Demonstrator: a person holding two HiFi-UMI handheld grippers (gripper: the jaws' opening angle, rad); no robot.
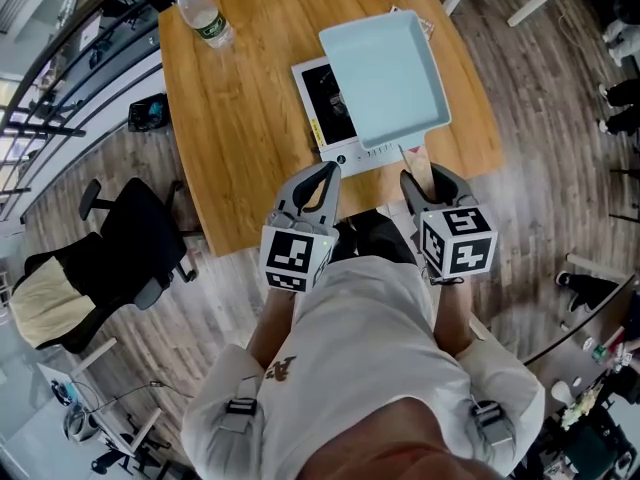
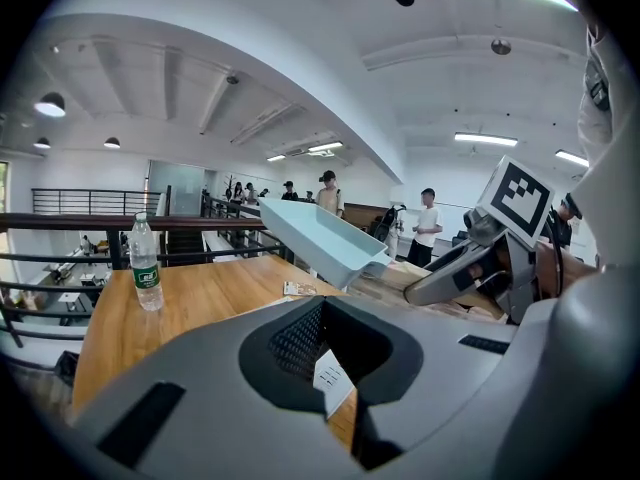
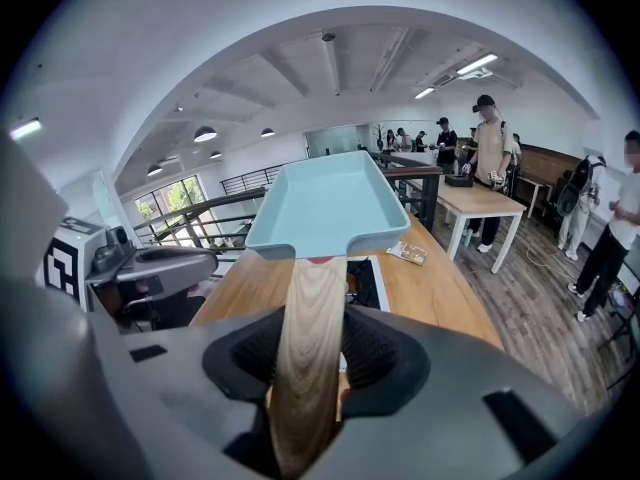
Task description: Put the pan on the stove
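Note:
A light-blue square pan (image 1: 385, 73) with a wooden handle (image 1: 417, 161) hangs tilted in the air over the stove (image 1: 358, 156), a white cooktop with black glass on the wooden table (image 1: 240, 118). My right gripper (image 1: 428, 176) is shut on the handle (image 3: 310, 338), and the pan (image 3: 330, 203) fills the view ahead of it. In the left gripper view the pan (image 2: 320, 238) rises toward its far side. My left gripper (image 1: 322, 171) sits beside the right one at the table's near edge, jaws narrowly open with nothing between them.
A water bottle (image 1: 205, 13) stands at the table's far left corner. A small card (image 3: 408, 253) lies beyond the stove. A black office chair (image 1: 130, 248) stands left of the table. Several people stand in the background by other tables.

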